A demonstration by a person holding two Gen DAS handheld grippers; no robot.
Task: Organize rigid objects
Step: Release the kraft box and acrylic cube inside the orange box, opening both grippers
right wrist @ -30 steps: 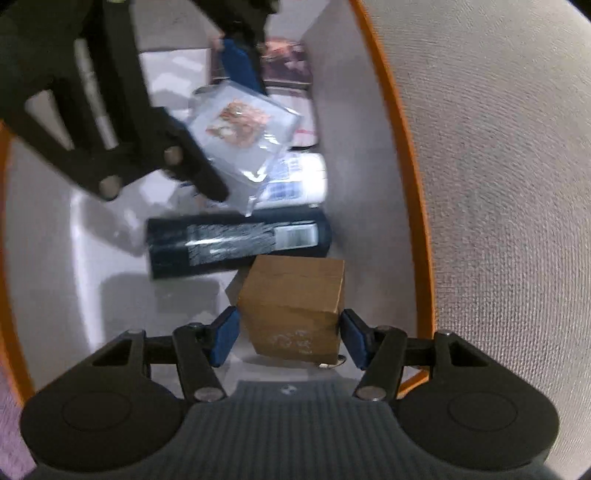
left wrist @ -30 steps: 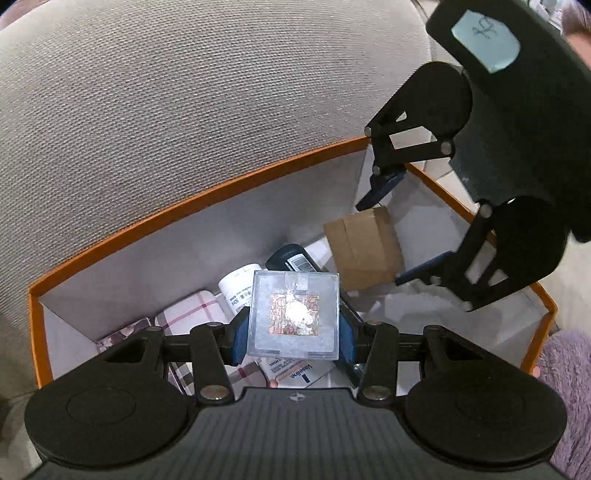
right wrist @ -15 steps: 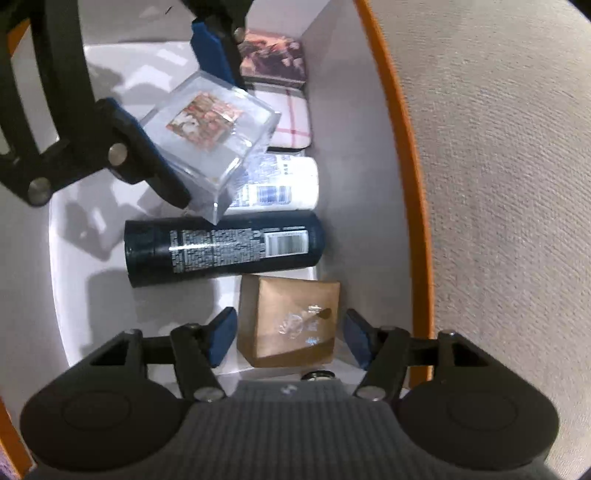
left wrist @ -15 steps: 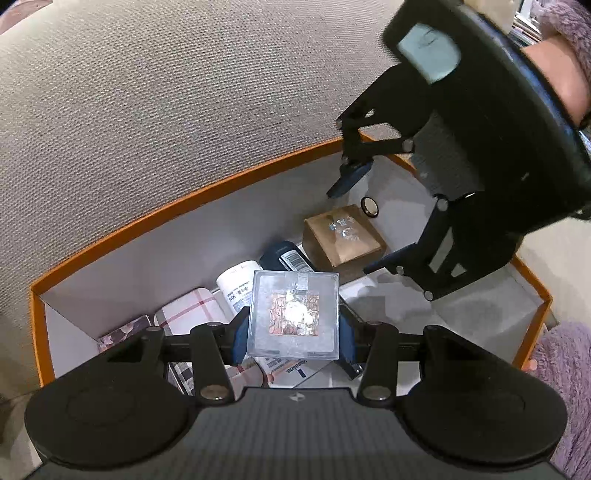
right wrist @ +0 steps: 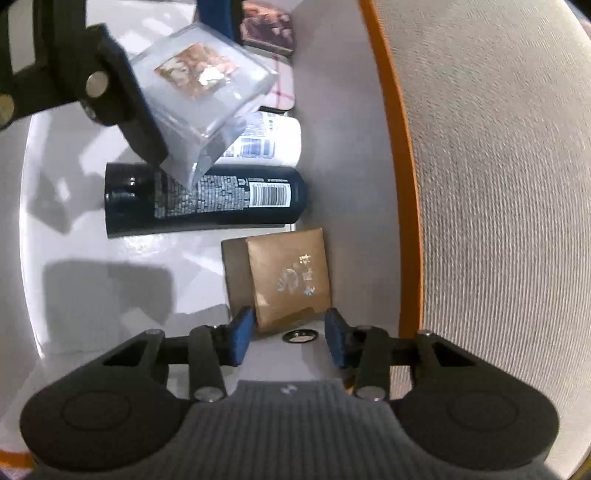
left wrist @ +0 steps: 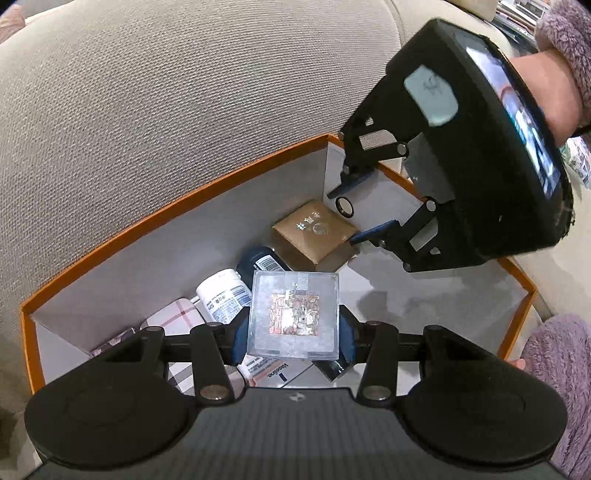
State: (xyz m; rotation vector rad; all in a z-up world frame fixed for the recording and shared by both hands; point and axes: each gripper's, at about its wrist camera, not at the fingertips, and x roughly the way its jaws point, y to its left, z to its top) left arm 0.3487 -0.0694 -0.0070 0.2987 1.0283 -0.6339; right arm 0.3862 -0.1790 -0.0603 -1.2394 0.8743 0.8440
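My left gripper (left wrist: 293,332) is shut on a clear plastic cube (left wrist: 293,314) with a picture inside, held above the orange-rimmed box (left wrist: 184,199). The cube also shows in the right wrist view (right wrist: 199,88). My right gripper (right wrist: 290,332) is open and empty above the box's far corner, just behind a brown cardboard box (right wrist: 288,277) that lies on the floor by the wall; it shows in the left wrist view (left wrist: 314,232) too. The right gripper (left wrist: 365,206) hangs above and right of it there.
In the box lie a dark spray can (right wrist: 207,199), a white bottle (right wrist: 266,142), a plaid case (left wrist: 173,317), a dark patterned case (right wrist: 267,29) and a small ring (right wrist: 300,336). A beige sofa cushion (left wrist: 166,92) rises behind the box.
My right gripper let go of the brown box, which now lies on the box floor, and drew back upward. My left gripper held the clear cube almost still.
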